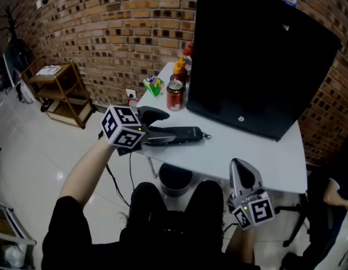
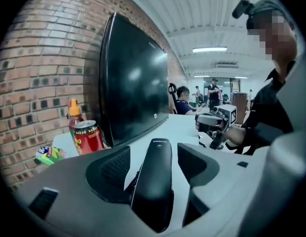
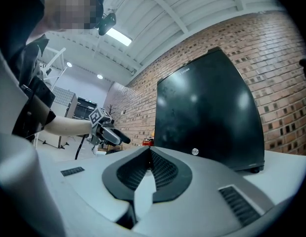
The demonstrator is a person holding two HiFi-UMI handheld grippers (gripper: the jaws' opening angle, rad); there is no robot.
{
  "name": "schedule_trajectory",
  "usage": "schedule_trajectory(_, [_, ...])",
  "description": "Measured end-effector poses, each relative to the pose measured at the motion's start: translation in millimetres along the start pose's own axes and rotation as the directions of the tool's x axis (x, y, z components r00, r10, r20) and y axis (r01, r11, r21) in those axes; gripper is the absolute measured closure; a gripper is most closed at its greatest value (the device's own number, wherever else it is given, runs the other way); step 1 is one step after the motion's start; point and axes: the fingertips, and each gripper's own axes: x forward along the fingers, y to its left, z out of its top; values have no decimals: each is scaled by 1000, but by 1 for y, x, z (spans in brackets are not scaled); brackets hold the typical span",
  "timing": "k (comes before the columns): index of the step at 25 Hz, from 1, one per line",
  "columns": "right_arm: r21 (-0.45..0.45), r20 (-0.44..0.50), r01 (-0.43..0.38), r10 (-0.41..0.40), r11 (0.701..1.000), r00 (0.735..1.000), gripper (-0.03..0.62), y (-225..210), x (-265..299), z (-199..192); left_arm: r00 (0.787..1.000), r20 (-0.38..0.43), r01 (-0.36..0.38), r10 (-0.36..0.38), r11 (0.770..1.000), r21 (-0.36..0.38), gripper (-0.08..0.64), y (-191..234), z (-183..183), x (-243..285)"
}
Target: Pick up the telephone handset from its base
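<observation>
A black telephone handset (image 1: 179,134) lies flat on the white table (image 1: 247,156), near its front left edge. In the left gripper view the handset (image 2: 155,181) runs lengthwise between the jaws, with a coiled cord beside it. My left gripper (image 1: 161,127) is open around it, and a gap shows on each side between pad and handset. No phone base is visible. My right gripper (image 1: 239,163) hangs shut and holds nothing, just off the table's front edge. In the right gripper view its tips (image 3: 149,154) meet.
A large black monitor (image 1: 258,61) stands on the back of the table. A red can (image 1: 174,94), a sauce bottle (image 1: 180,69) and a green packet (image 1: 153,85) sit at the far left corner. A wooden cart (image 1: 55,89) stands by the brick wall.
</observation>
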Motion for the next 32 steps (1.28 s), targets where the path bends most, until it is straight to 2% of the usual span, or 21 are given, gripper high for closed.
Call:
schedule_trajectory(5, [-1,-3,1,-1,1000,1000,583,-1,-1,-2,995,-99,33,-30,999,29,259,-1,-14,19])
schedule_trajectory(9, [2,3,9,-9,1000,1000,583,-5,-2,-1,975,-205,93,-80,994,54,259,-9,-22,32])
schedule_trajectory(15, [10,-1,9,-9,1000,1000,583,-7,-2,-6,953,-277,136,-118,990,46,261,-11,-34,41])
schedule_trajectory(24, [14,-2,10,-10,1000,1000,583,-8,0,-8,943,-303,159,-135,986,57,301,-9,-39,44])
schedule_trajectory(32, [15,3,16,-16,1000,1000,583,-13,1,-6,966,-208,171,-152,983,73,302,-11,-22,35])
